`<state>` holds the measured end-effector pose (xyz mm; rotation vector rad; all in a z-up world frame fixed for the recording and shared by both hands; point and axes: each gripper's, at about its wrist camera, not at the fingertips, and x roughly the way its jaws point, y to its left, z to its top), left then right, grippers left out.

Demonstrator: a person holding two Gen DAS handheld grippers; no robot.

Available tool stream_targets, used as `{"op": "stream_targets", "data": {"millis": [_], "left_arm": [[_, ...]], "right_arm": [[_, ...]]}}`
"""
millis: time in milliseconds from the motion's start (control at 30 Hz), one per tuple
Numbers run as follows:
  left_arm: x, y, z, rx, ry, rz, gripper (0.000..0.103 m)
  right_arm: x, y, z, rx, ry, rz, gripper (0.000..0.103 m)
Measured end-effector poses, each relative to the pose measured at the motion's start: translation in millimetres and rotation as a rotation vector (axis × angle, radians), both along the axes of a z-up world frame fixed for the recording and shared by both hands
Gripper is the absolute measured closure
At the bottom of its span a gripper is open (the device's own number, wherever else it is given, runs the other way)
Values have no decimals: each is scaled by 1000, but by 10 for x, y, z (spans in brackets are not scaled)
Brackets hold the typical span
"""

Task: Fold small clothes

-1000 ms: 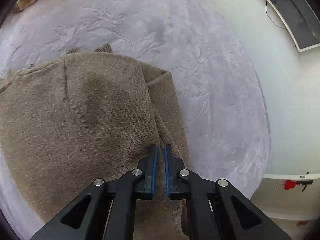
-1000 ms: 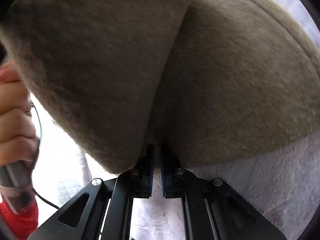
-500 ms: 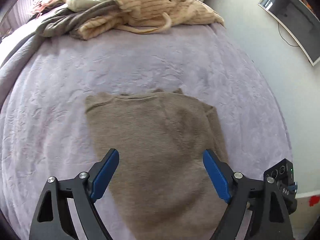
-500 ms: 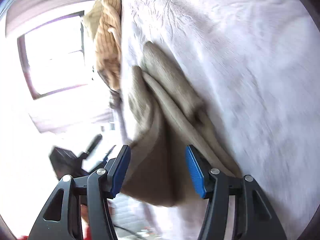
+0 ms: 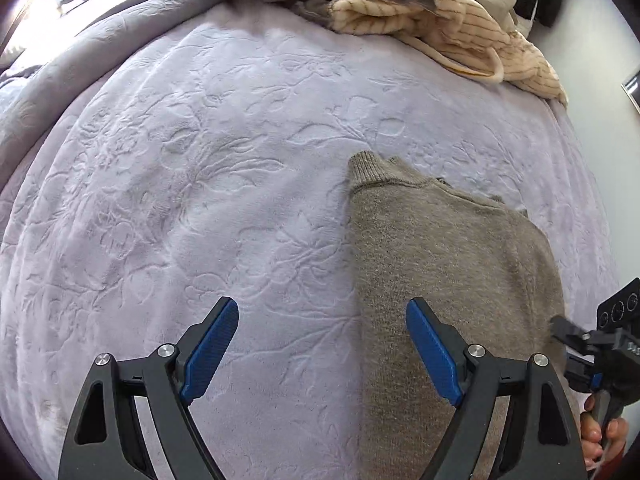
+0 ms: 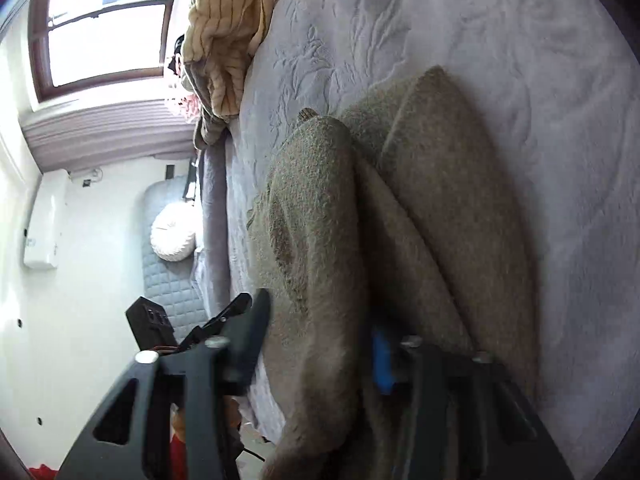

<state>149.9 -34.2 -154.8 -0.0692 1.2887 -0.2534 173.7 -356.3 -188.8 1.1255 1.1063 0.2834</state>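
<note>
A brown knit sweater [image 5: 448, 264] lies folded lengthwise on the lilac embossed bedspread [image 5: 224, 184]. My left gripper [image 5: 320, 352] hangs open above the bedspread. Its right finger is over the sweater's left edge and nothing is between the pads. In the right wrist view the sweater [image 6: 452, 184] shows as long stacked folds. My right gripper [image 6: 316, 350] straddles the near fold. Its jaws are closing with the cloth between them, blurred by motion. The right gripper [image 5: 592, 348] also shows at the left view's right edge, with the person's hand [image 5: 600, 436] on its handle.
A heap of cream ribbed and grey clothes [image 5: 440, 20] lies at the far end of the bed. The bed's edge [image 6: 216, 216] runs close to the sweater, with a window [image 6: 104, 28], a white wall and a quilted grey seat [image 6: 168, 272] beyond.
Both grippers let go of the sweater and opened. The left one drew back and to the left. The right one pulled away and now sits around the near fold.
</note>
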Motion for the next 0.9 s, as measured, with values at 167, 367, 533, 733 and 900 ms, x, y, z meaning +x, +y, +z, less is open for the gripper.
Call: {"op": "stream_targets", "data": {"millis": [167, 367, 533, 733, 900], "left_arm": [[-79, -134, 113, 0, -39, -56, 17], [-178, -581, -83, 66, -42, -160, 16], [-209, -645, -131, 74, -58, -180, 15], [-221, -514, 98, 116, -75, -223, 15], [-332, -399, 285, 122, -84, -251, 15]], "right_arm": [[-176, -37, 633, -142, -131, 12, 90], [-631, -464, 417, -198, -59, -83, 90], [-716, -596, 86, -211, -2, -113, 89], [-950, -635, 407, -427, 83, -104, 86], [-1153, -544, 852, -484, 34, -83, 83]]}}
